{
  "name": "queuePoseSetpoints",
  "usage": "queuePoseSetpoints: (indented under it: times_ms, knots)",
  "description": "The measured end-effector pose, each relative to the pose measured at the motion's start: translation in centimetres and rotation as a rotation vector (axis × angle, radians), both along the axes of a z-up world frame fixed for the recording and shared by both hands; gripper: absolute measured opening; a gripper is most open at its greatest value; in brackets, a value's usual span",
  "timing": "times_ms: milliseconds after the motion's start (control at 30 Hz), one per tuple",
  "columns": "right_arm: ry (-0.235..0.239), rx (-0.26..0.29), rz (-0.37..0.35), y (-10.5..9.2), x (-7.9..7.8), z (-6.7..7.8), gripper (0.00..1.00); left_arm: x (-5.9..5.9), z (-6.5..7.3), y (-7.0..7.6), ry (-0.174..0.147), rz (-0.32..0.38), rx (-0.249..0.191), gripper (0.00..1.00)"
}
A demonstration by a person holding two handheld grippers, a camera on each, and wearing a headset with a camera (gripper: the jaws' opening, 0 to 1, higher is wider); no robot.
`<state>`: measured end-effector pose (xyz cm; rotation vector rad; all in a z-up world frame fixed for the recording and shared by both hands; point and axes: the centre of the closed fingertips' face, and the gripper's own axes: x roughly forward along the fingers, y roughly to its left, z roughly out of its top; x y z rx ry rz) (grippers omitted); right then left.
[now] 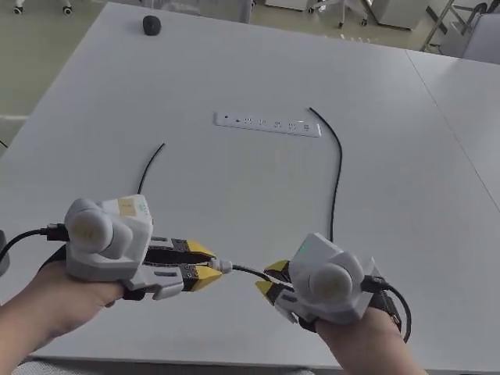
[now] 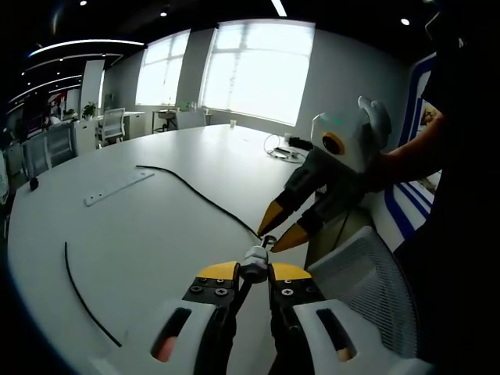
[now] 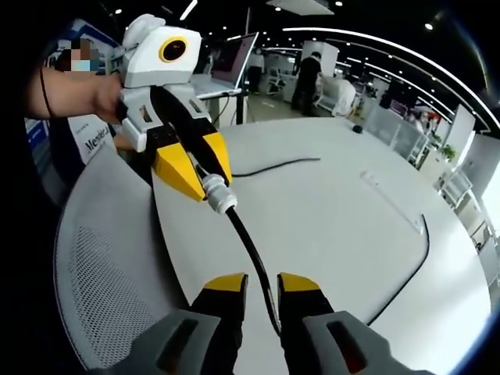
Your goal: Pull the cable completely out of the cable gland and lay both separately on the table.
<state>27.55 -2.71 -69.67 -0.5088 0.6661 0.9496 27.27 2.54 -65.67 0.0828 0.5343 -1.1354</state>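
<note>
Two grippers share one cable, low in the head view.

The left gripper [image 1: 205, 264] pinches the white cable gland [image 1: 221, 266] in its yellow tips, at the lower middle. The black cable [image 3: 251, 246] comes out of the gland and runs between the tips of the right gripper [image 1: 269, 279]. Those tips sit a little apart, and I cannot tell if they squeeze it. The cable then runs up the white table [image 1: 234, 187] toward the power strip [image 1: 267, 124] in the upper middle.
</note>
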Motion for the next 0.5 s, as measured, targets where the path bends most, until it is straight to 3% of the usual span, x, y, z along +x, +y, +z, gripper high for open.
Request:
queuePoseSetpoints:
  times_ms: [233,500]
  knots:
    - [-0.063,0.026,0.056,2.2,-0.3,2.3,0.14,-0.2,0.0,-0.1,0.005,-0.001,0.004,0.15]
    - [-0.1,-0.041,0.127,4.4,-0.2,2.2,0.11,-0.2,-0.2,-0.1,0.004,0.0,0.008,0.15]
